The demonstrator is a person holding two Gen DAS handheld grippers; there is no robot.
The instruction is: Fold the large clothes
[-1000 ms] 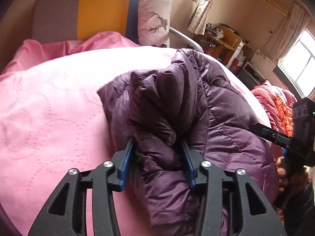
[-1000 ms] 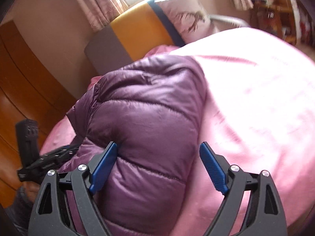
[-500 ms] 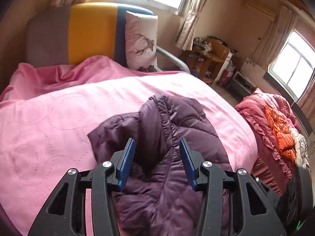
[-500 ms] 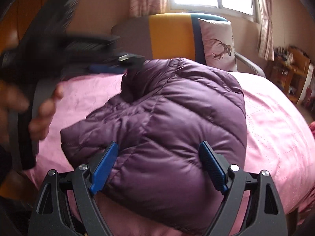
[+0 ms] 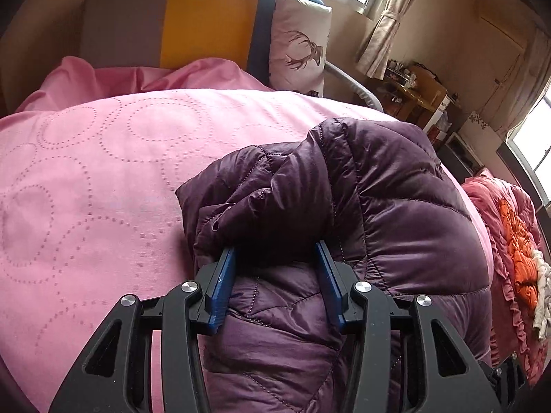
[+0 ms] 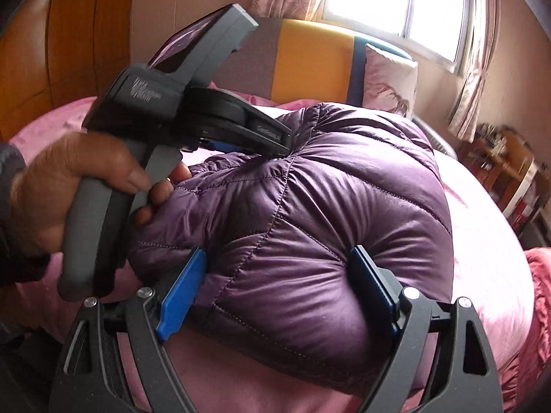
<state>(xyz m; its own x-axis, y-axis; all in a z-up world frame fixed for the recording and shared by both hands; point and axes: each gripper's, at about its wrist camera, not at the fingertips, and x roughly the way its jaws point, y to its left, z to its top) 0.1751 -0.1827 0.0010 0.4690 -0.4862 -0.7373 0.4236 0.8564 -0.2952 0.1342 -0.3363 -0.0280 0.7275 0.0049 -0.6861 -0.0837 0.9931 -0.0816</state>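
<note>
A purple quilted puffer jacket (image 5: pixel 396 213) lies bunched on the pink bedspread (image 5: pixel 103 172). My left gripper (image 5: pixel 275 258) has its blue pads pressed into a thick fold of the jacket near its left edge. In the right wrist view the jacket (image 6: pixel 327 206) is a rounded bundle. My right gripper (image 6: pixel 279 268) is wide apart with the bundle's near edge between its blue fingers (image 6: pixel 179 296). The left gripper's body (image 6: pixel 179 103) and the hand holding it show there at the upper left, its tip on top of the jacket.
A headboard in grey, yellow and blue (image 5: pixel 206 17) and a deer-print pillow (image 5: pixel 299 44) stand at the bed's far end. A red and orange quilt (image 5: pixel 509 241) lies off the right side. A wooden shelf (image 5: pixel 416 89) and windows are beyond. A wooden wardrobe (image 6: pixel 69 51) is at the left.
The left gripper dropped back onto the jacket after lifting off half a second ago, and now grips a fold. The right gripper pushed further onto the bundle.
</note>
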